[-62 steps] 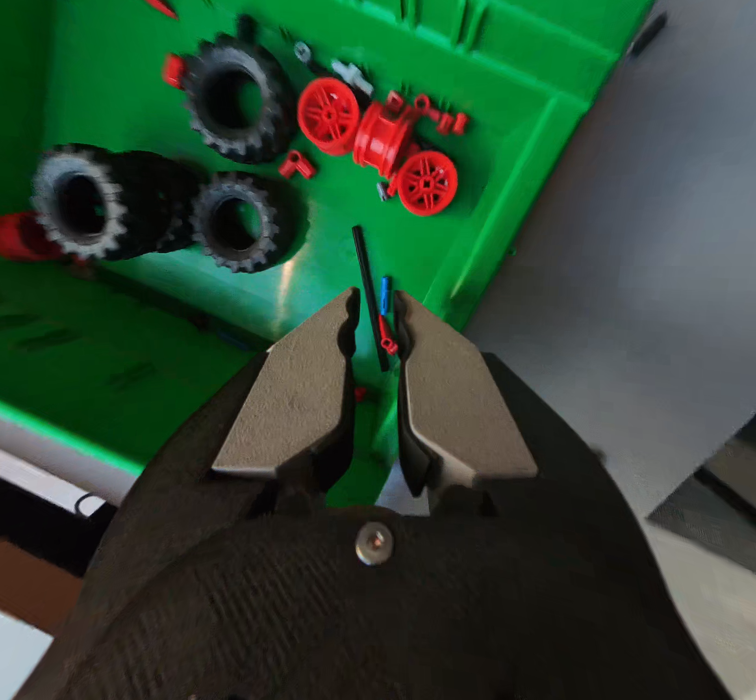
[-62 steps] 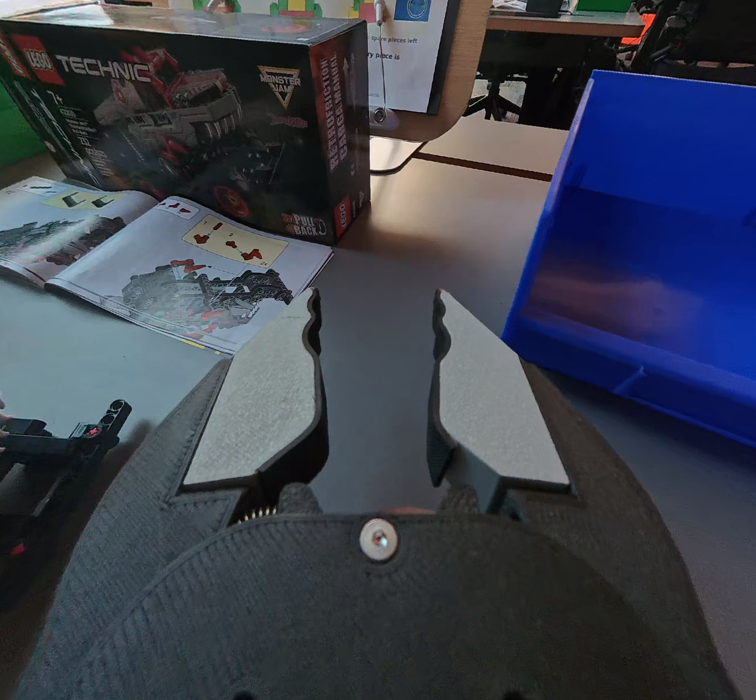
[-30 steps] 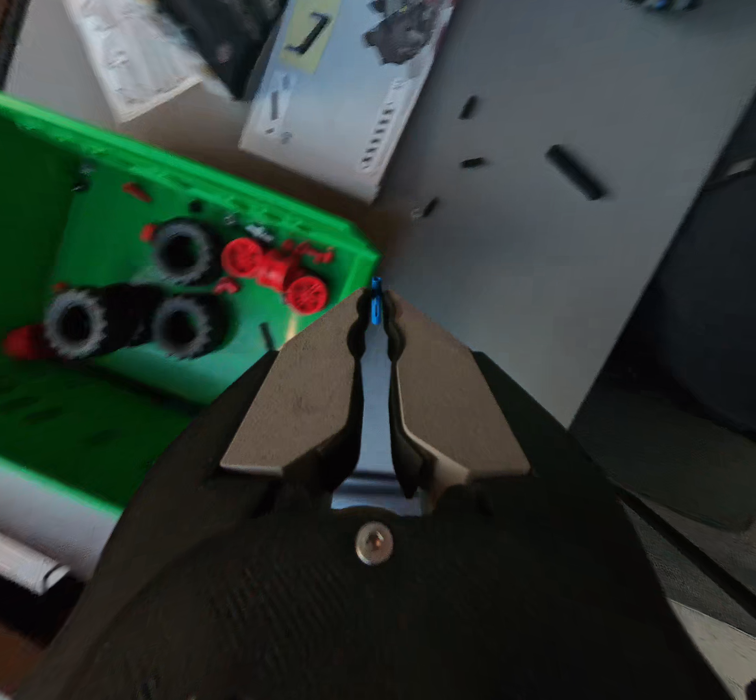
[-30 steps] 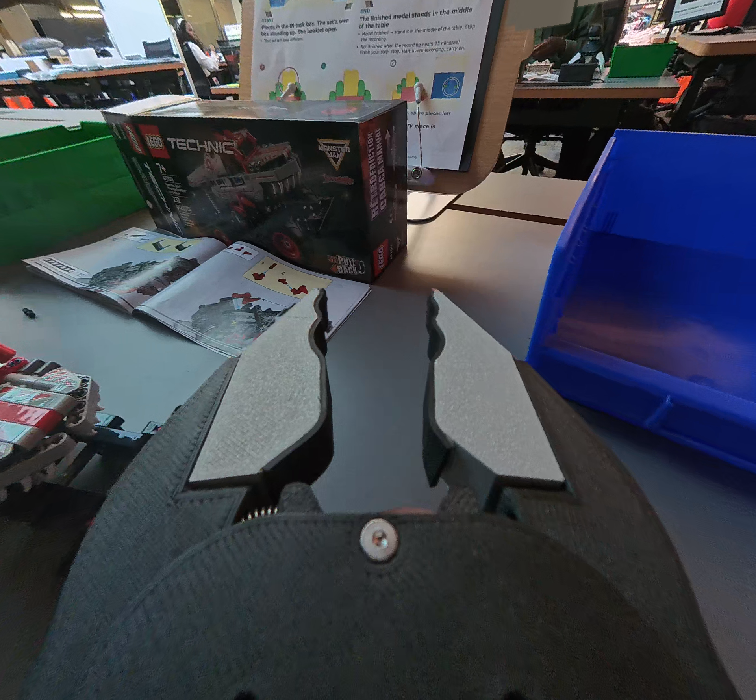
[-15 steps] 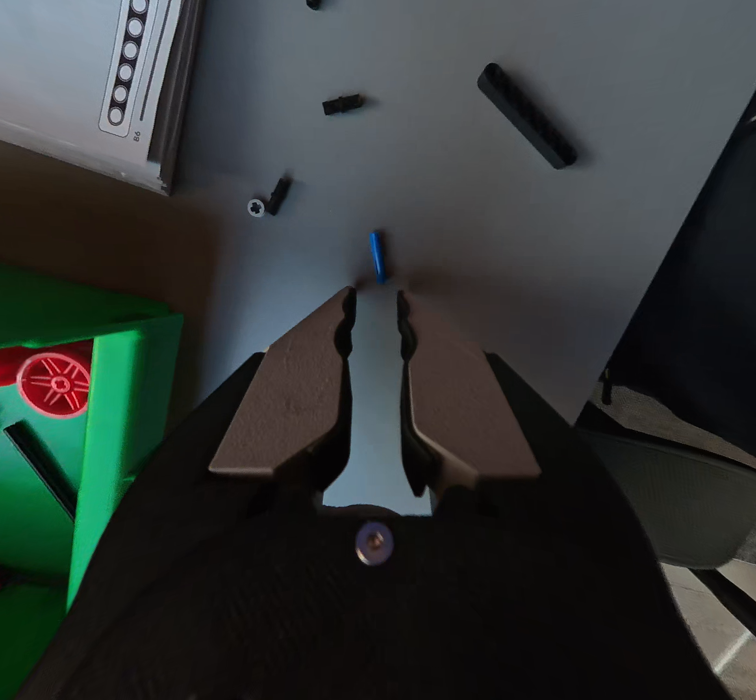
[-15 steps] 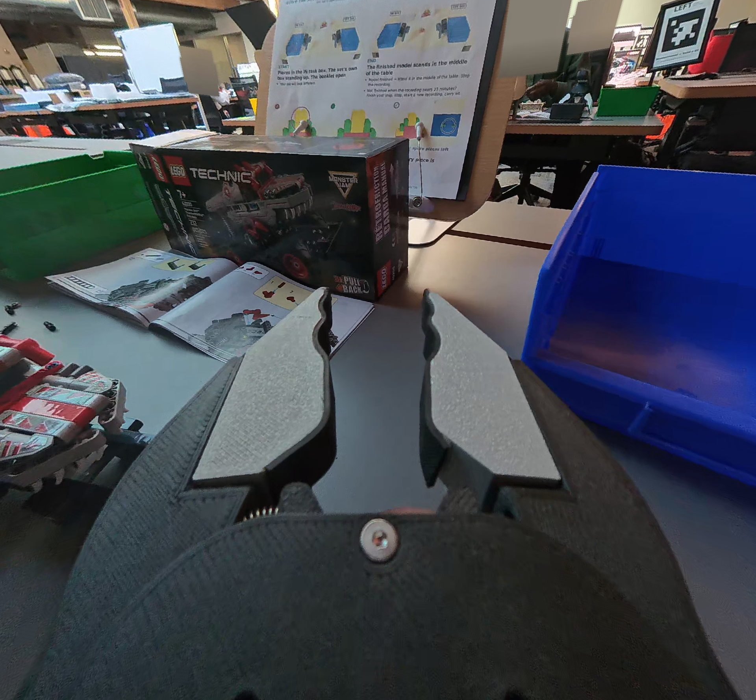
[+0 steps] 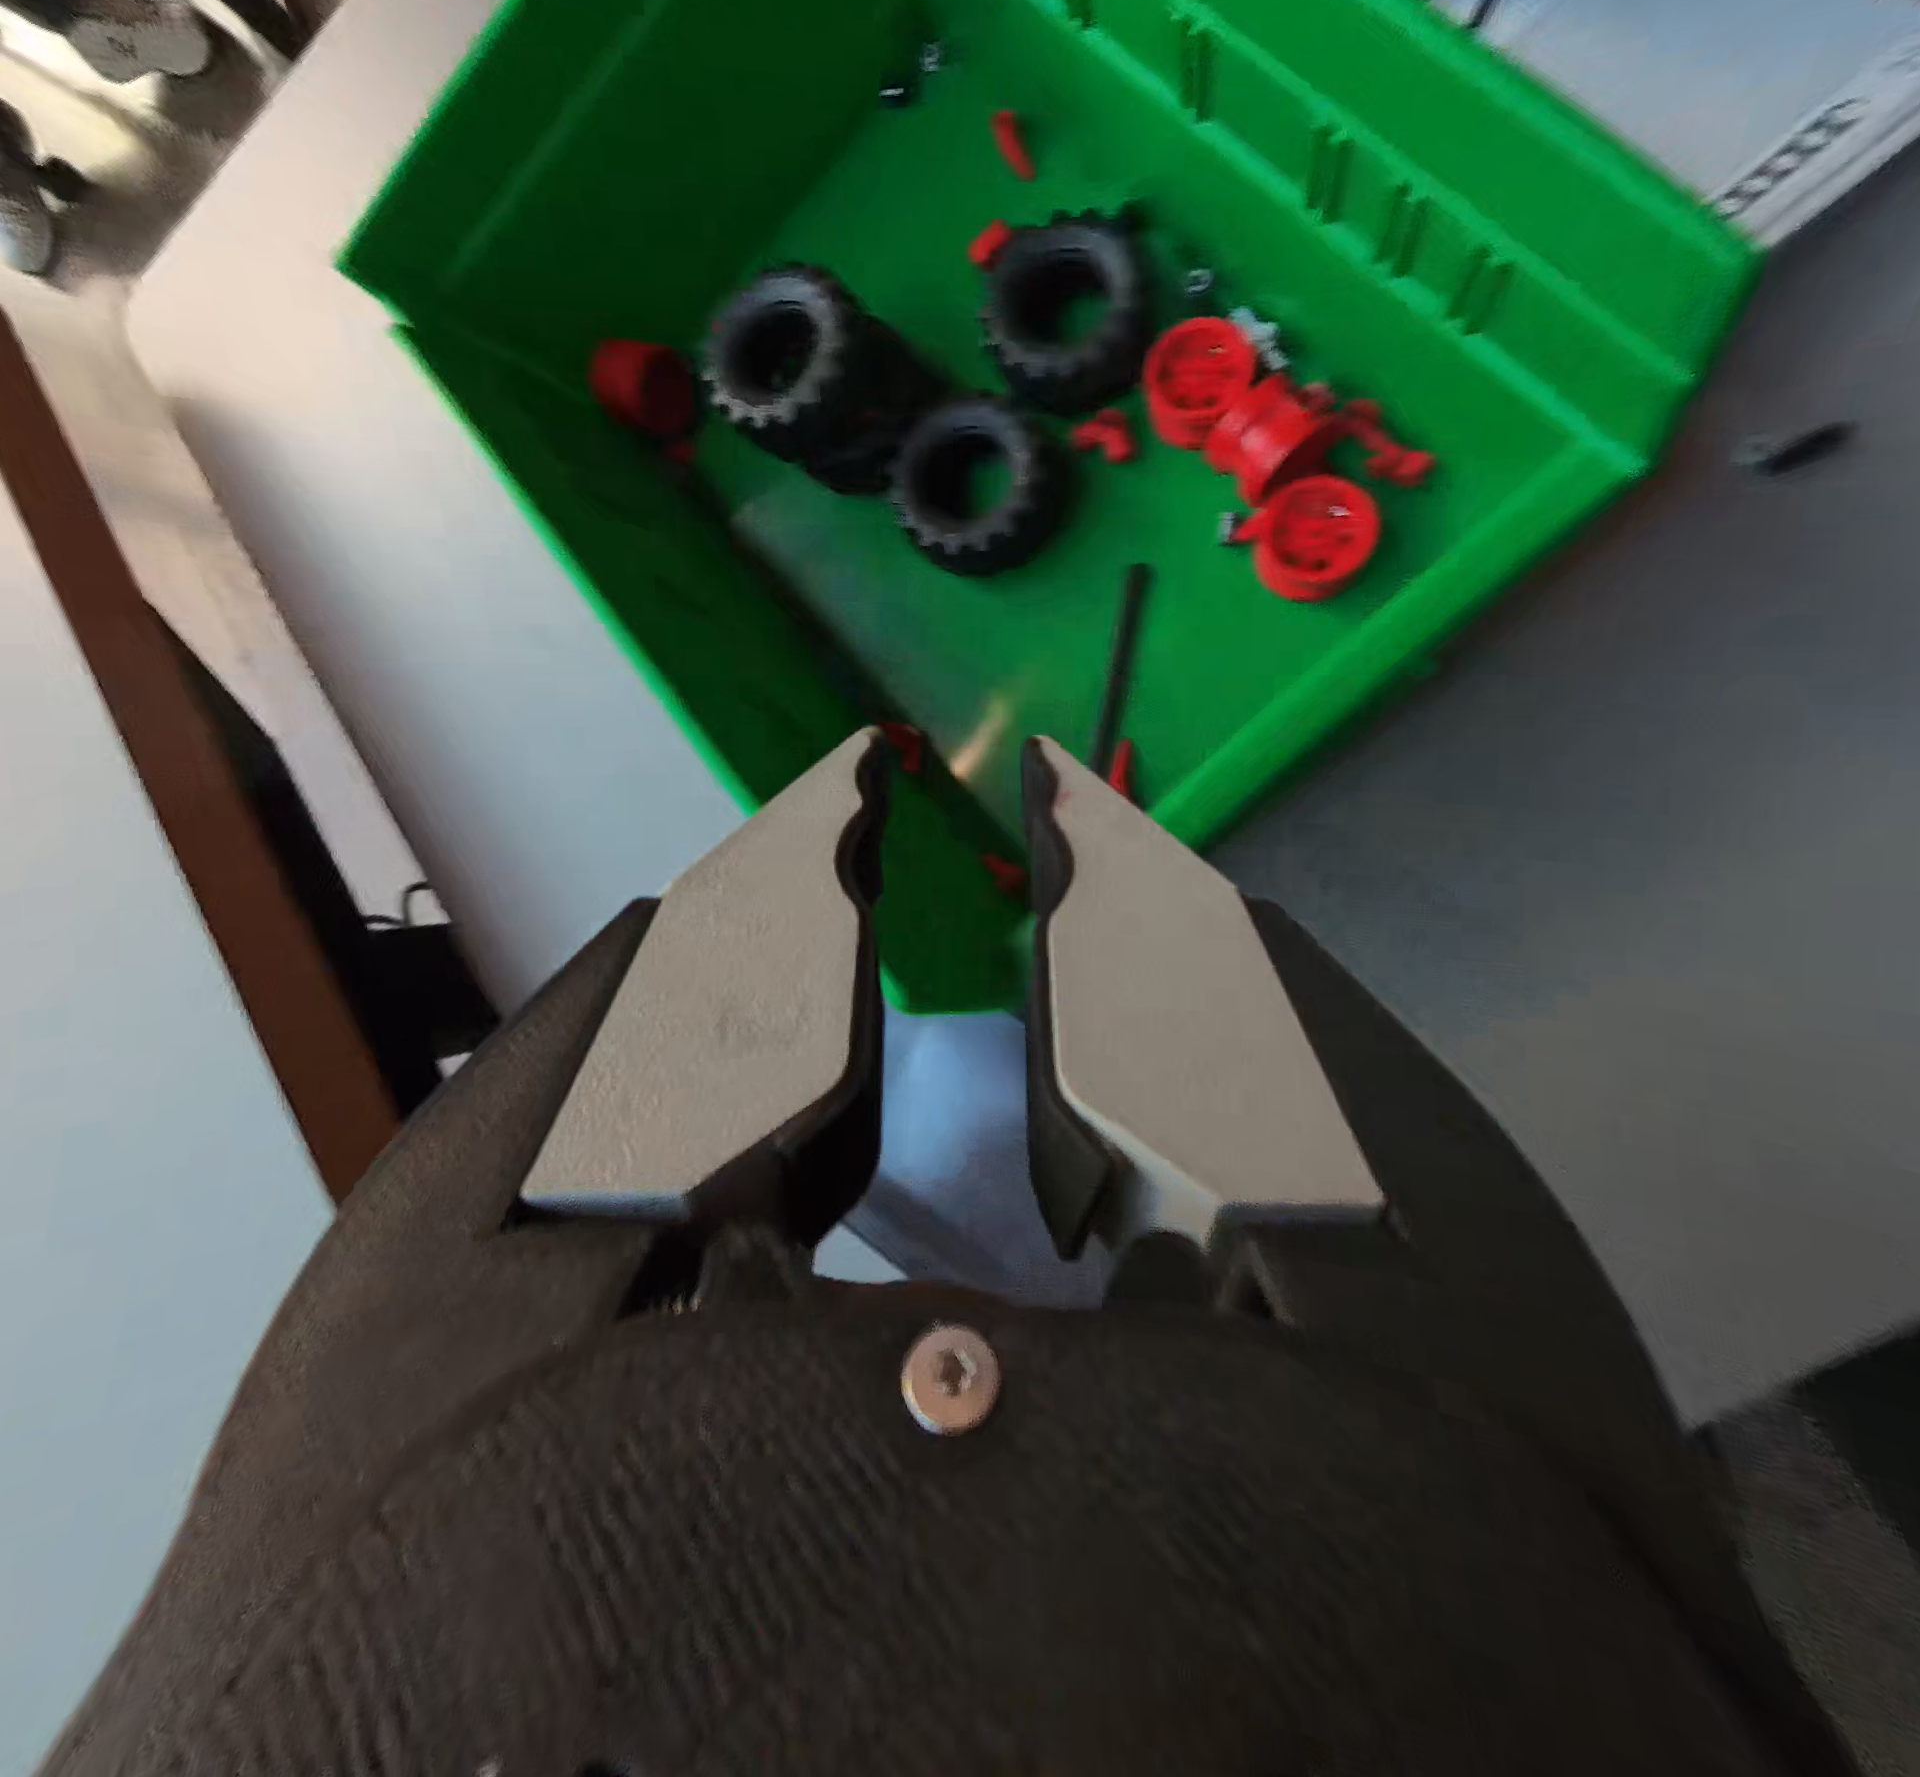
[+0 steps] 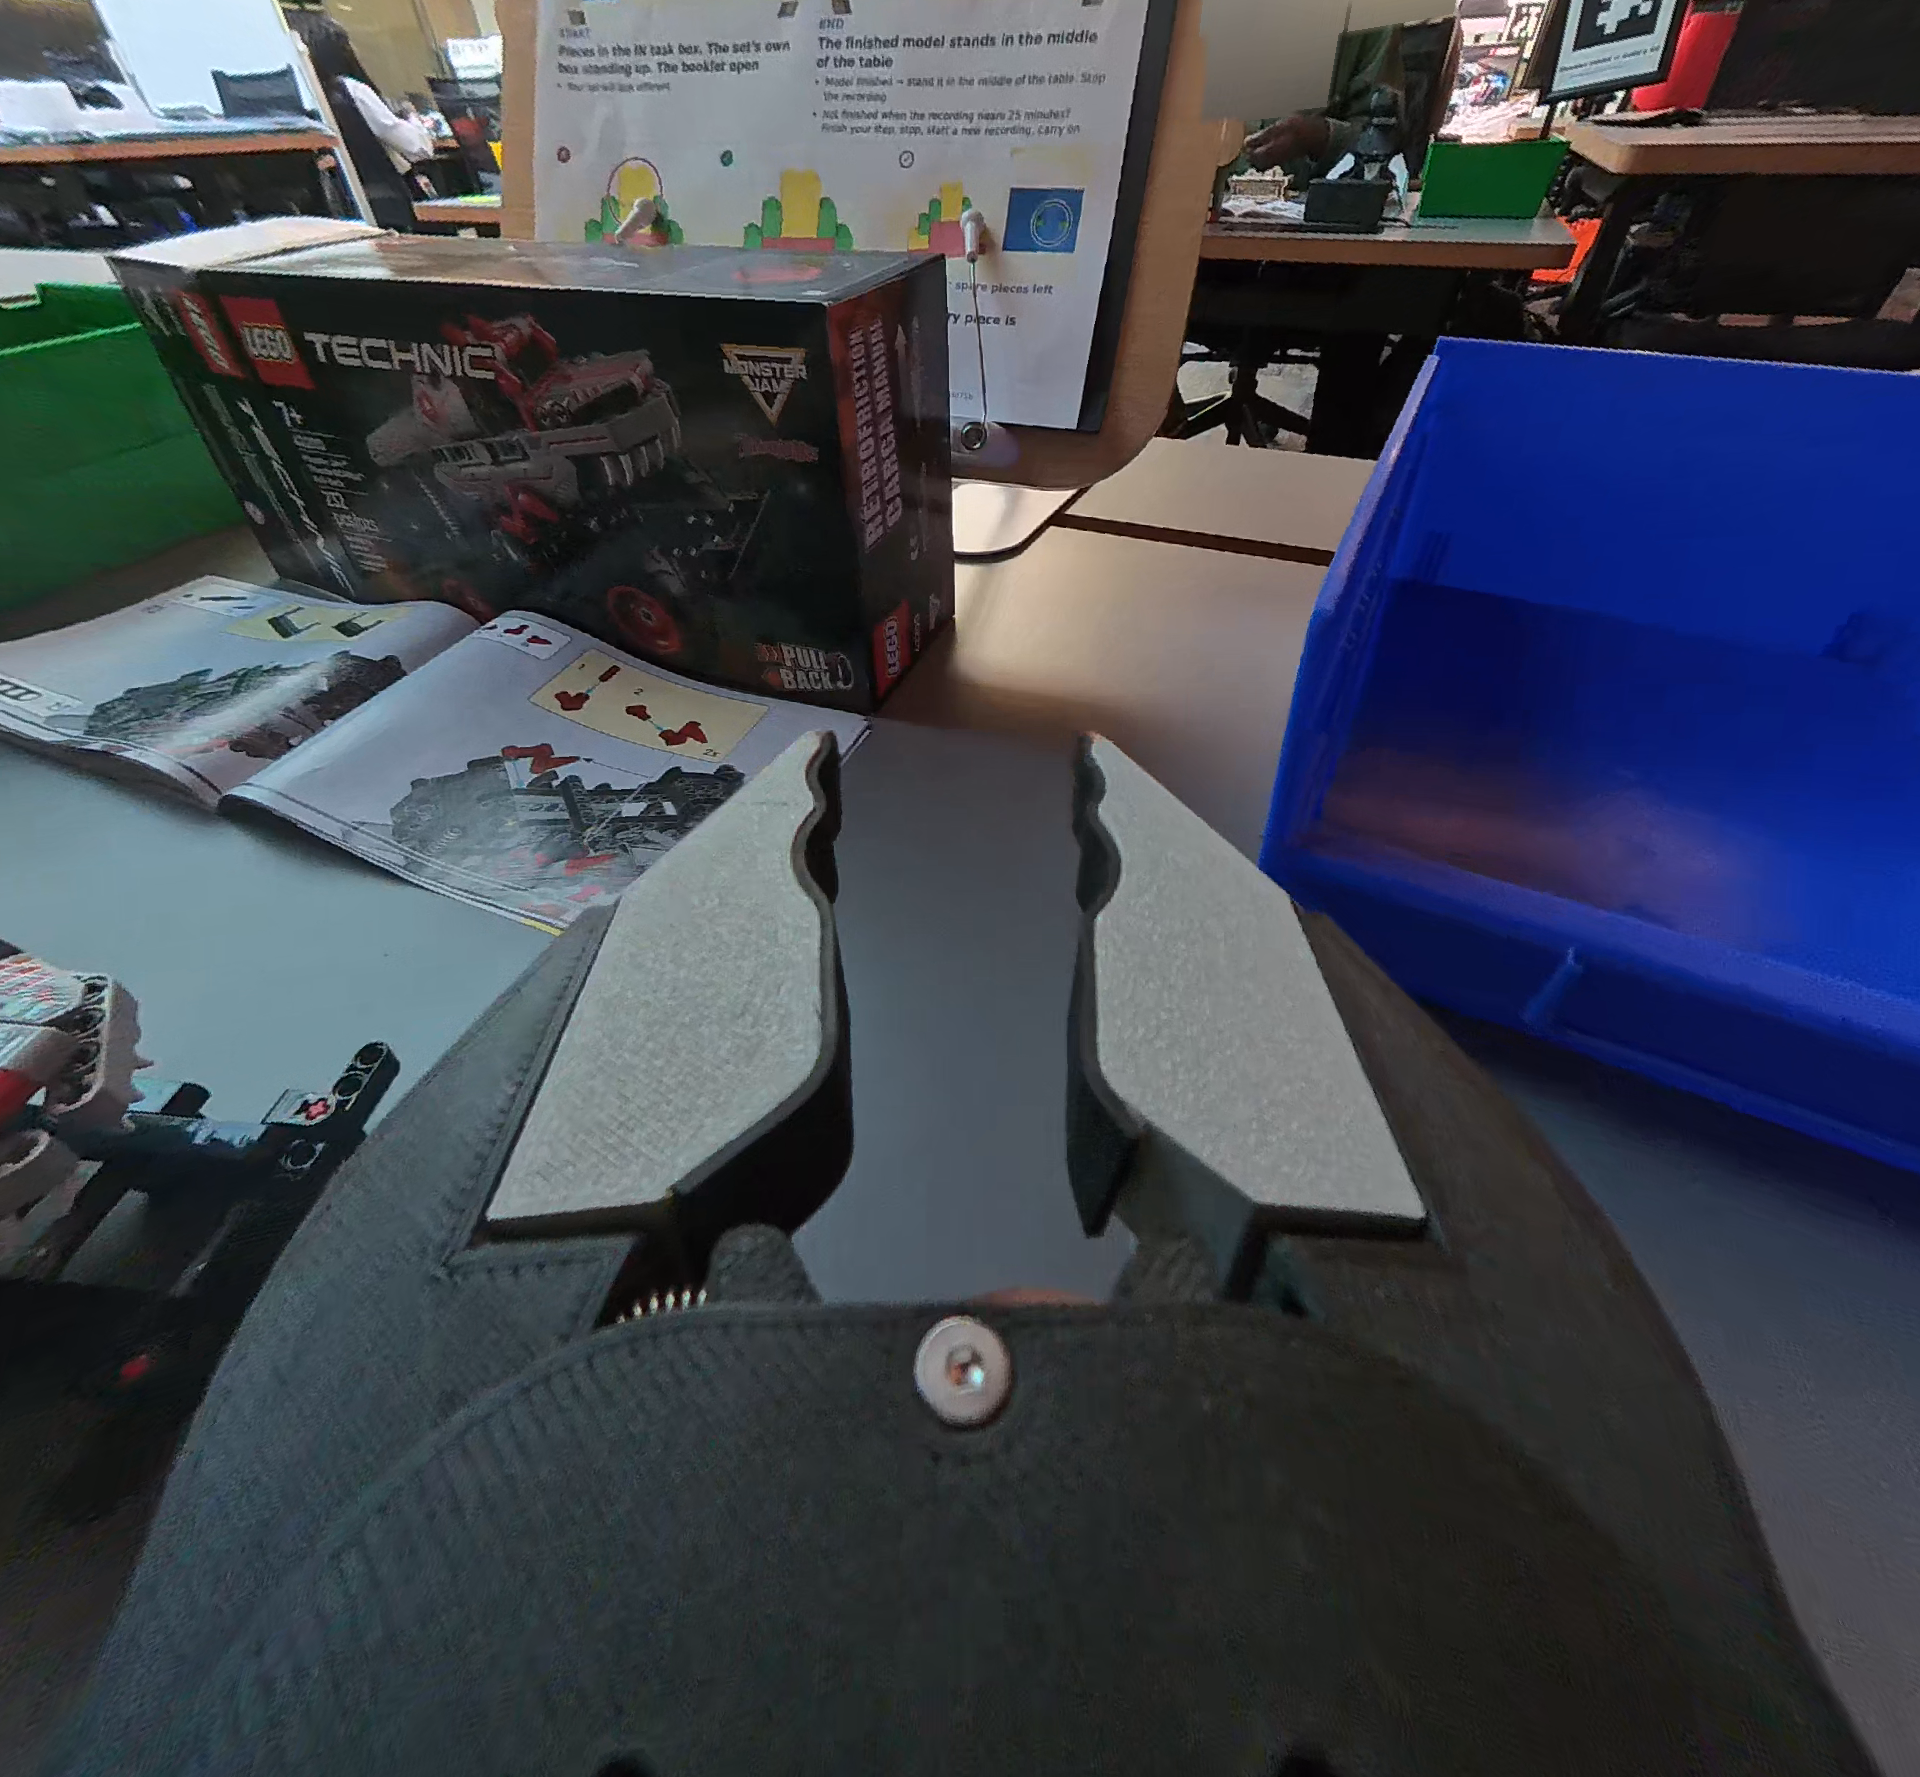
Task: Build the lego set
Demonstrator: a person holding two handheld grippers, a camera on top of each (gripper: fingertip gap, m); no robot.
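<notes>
Blurring the green bin (image 7: 1351, 169), both parted, empty hand-held grippers — left (image 7: 951, 759), right (image 8: 954, 756) — hide table beneath.

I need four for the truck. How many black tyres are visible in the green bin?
3 black tyres in the green bin: one at the left, one at the back, one at the front. The left one looks long, so another may hide behind it.

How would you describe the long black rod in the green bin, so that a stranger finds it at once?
Look in the green bin, near the corner closest to the left gripper. The black rod lies flat below the red wheels: the only long, thin, straight piece there.
</notes>
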